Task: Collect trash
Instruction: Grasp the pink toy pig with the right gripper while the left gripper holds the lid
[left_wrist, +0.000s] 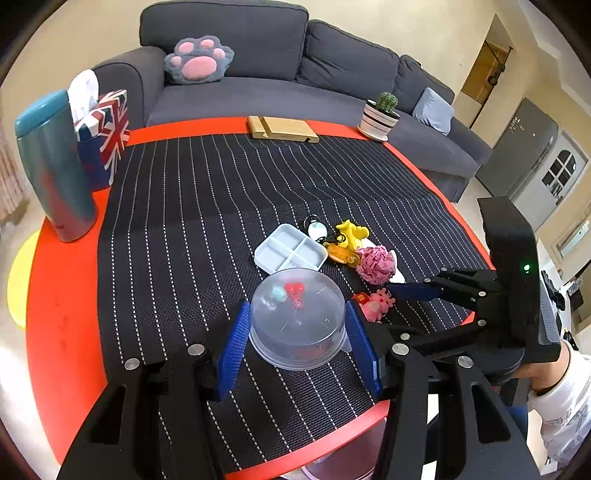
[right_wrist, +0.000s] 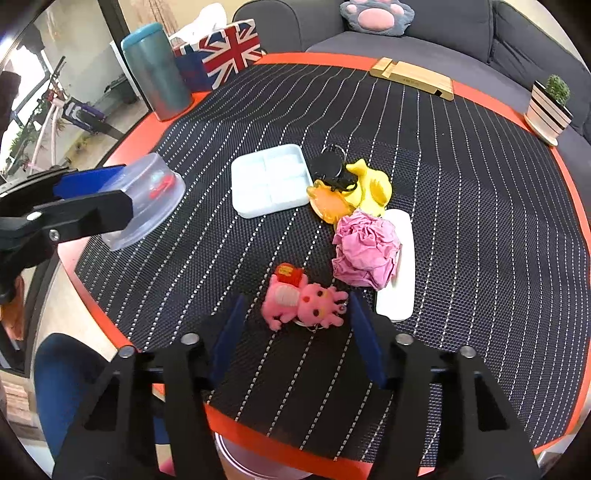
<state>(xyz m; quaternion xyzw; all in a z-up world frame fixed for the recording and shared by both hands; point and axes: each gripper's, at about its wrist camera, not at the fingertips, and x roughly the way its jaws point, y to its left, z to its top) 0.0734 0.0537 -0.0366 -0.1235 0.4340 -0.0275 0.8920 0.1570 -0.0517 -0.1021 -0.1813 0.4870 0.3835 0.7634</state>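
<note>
My left gripper (left_wrist: 295, 332) is shut on a clear round plastic container (left_wrist: 297, 317), upside down on the striped mat, with small red and blue items inside; it also shows in the right wrist view (right_wrist: 147, 199). My right gripper (right_wrist: 295, 328) is open, its blue pads on either side of a pink plush keychain (right_wrist: 303, 301), apart from it. A crumpled pink paper ball (right_wrist: 365, 251) lies just beyond, on a white flat piece (right_wrist: 400, 266). The paper ball also shows in the left wrist view (left_wrist: 375, 264).
A white divided tray (right_wrist: 269, 181), yellow and orange toys (right_wrist: 354, 192) and a black keyring lie mid-table. A teal tumbler (left_wrist: 55, 166), flag tissue box (left_wrist: 105, 136), wooden stand (left_wrist: 280, 129) and potted cactus (left_wrist: 380, 116) stand along the far edge. A bin rim (right_wrist: 255, 461) shows below the near table edge.
</note>
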